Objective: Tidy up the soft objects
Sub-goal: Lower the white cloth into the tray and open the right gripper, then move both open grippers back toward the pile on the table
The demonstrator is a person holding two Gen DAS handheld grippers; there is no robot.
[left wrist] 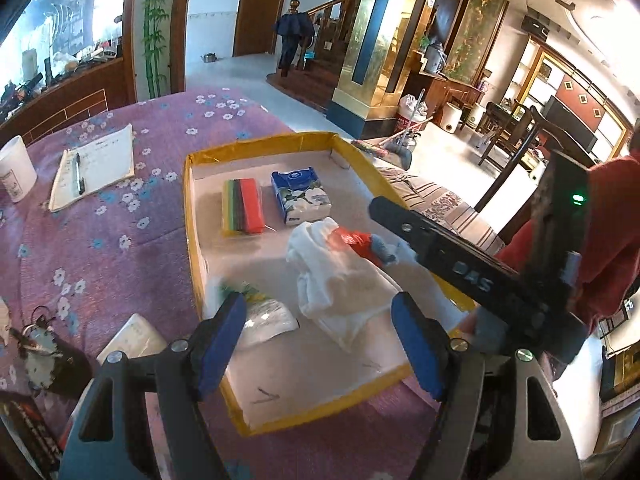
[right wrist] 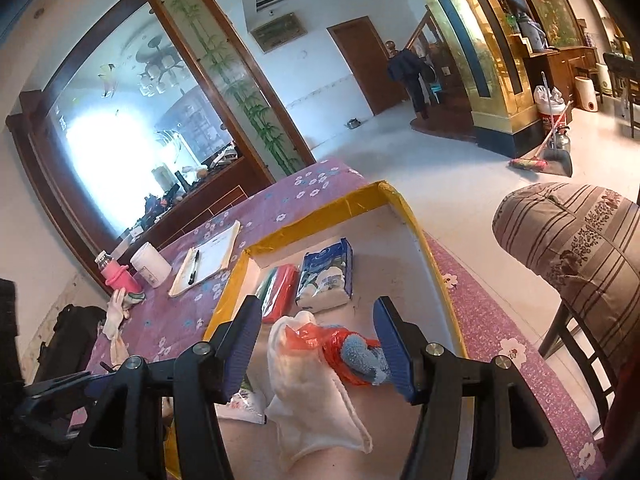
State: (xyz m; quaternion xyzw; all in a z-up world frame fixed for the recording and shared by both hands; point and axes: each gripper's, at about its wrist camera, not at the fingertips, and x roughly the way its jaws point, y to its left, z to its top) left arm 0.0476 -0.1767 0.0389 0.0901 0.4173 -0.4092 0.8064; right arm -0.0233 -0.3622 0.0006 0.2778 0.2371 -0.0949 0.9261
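my landmark is the yellow-rimmed tray [left wrist: 192, 216] on the purple flowered tablecloth [left wrist: 120, 240]; everything below is placed against it.

my left gripper [left wrist: 320, 344] hangs above the tray's near end with its blue pads spread wide and nothing between them. under its left pad, at the tray's near left wall, lies a clear packet with green print [left wrist: 268, 316]. my right gripper [right wrist: 316, 348] sits low over the tray's middle, its jaws also apart; in the left wrist view its black finger [left wrist: 436, 248] reaches in across the tray's right rim.

the white cloth bag [left wrist: 336, 280] lies rumpled in the middle of the tray, its open mouth turned toward the far end. an orange-red plastic bag [right wrist: 332, 344] spills from that mouth, and a blue fuzzy cloth [right wrist: 364, 356] lies on it. in the right wrist view the blue cloth rests right against my right pad, though i cannot tell whether they really touch; the left pad stands clear of the bag.

toward the tray's far end, side by side, lie a stack of coloured sheets in a clear wrap [left wrist: 242, 206] and a blue tissue pack [left wrist: 302, 196], the tissues nearer the right rim.

outside the tray, off its left wall, a notebook [left wrist: 96, 168] with a pen [left wrist: 79, 172] on it lies on the tablecloth, and a white cup [left wrist: 16, 168] stands beyond it.
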